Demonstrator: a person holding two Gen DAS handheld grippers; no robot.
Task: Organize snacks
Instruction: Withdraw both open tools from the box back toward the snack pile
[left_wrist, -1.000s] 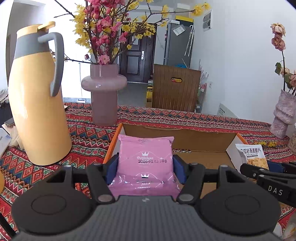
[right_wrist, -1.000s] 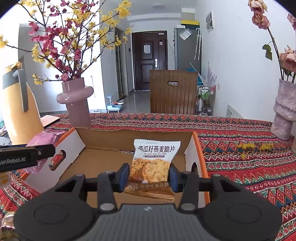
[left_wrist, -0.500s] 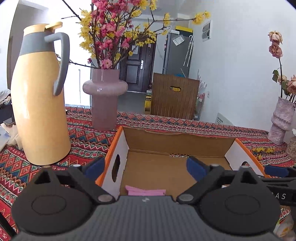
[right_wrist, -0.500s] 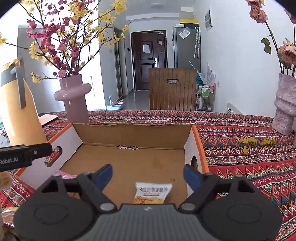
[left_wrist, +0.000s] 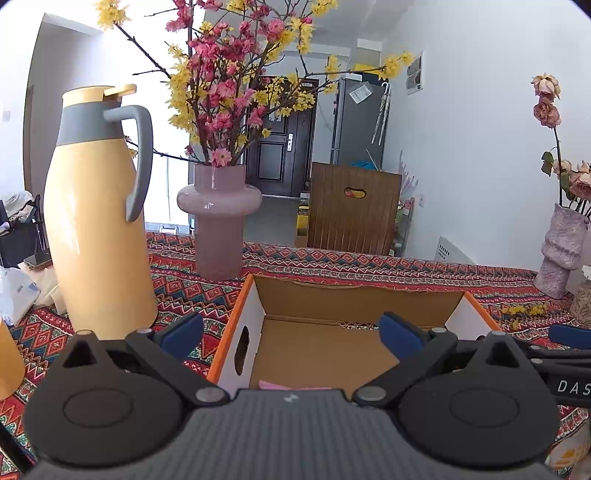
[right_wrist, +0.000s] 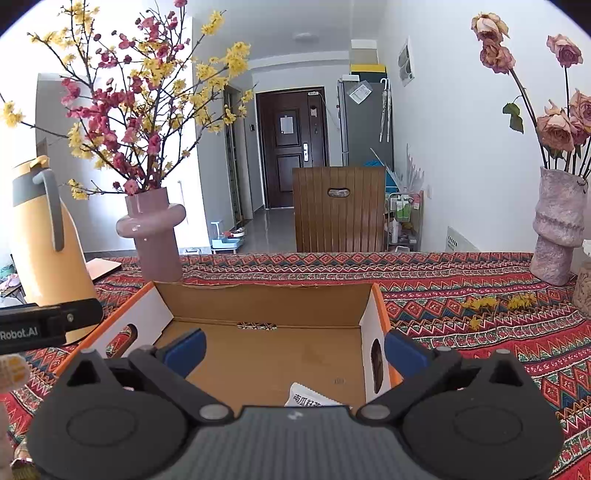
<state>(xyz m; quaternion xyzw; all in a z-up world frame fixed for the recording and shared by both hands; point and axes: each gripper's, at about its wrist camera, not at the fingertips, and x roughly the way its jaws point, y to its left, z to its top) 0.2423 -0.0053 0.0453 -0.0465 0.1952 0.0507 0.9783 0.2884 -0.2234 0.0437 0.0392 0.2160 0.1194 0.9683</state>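
Left gripper (left_wrist: 290, 334) spread wide, nothing between the blue pads (left_wrist: 183, 331), poised over the left wall of the cardboard box (left_wrist: 243, 314). Pink snack packet (left_wrist: 293, 386) flat on the box floor just below and ahead of the jaws, only its far edge showing. Right gripper (right_wrist: 293, 349) with jaws opening, wide apart and empty, above the right part of the same box. White oat-crisp packet (right_wrist: 308, 397) on the box floor just under that tool, tilted, mostly hidden. Yellow thermos jug (left_wrist: 98, 229) and pink vase (left_wrist: 219, 221) beyond, to the left, on the patterned tablecloth (right_wrist: 480, 332).
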